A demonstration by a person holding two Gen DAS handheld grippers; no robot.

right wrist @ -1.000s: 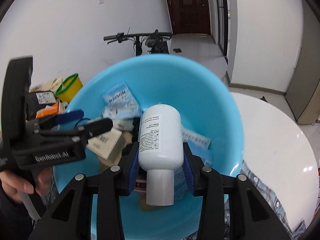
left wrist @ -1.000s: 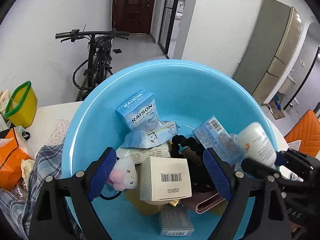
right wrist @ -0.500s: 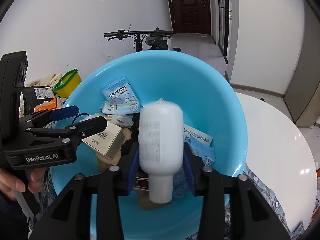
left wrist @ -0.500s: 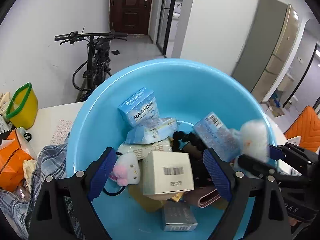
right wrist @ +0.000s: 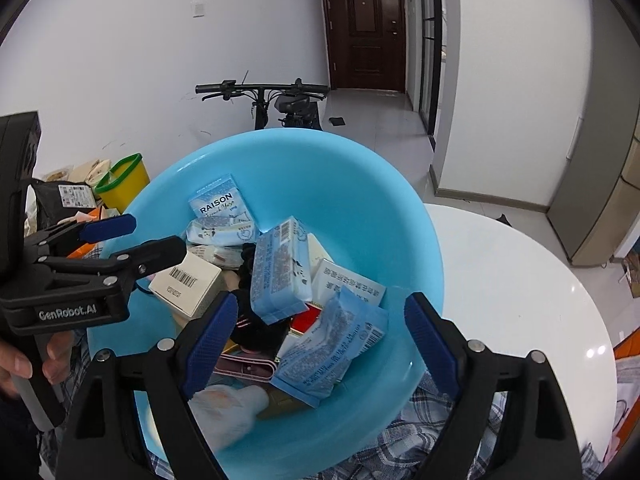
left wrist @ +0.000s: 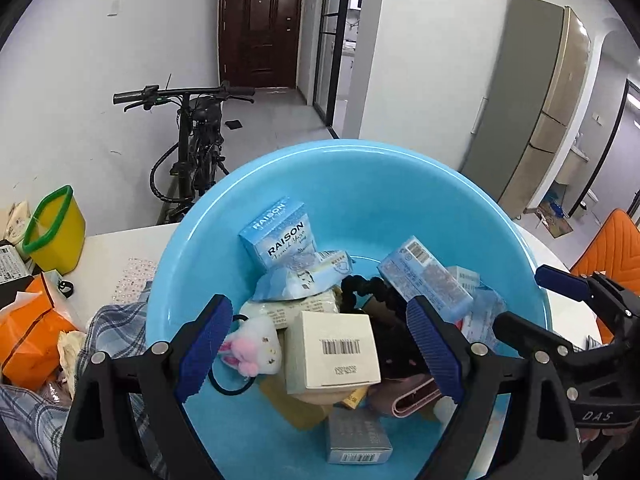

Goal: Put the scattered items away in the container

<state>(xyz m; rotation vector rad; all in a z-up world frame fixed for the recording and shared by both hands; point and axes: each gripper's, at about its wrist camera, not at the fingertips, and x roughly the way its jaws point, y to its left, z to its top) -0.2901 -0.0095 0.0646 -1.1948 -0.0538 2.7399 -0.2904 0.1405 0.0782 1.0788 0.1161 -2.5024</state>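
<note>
Right wrist view shows my right gripper [right wrist: 318, 350] opening with nothing between its pads, the blurred white plastic bottle [right wrist: 226, 404] lying in the round light-blue plastic basin [right wrist: 416, 248], my left gripper [left wrist: 320, 344] spread empty above it.

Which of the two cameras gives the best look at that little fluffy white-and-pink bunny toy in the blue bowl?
The left wrist view. There the fluffy white-and-pink bunny toy lies in plain sight inside the round blue plastic bowl, beside the white cardboard box with a barcode. In the right wrist view the other claw's black finger hides it.
</note>
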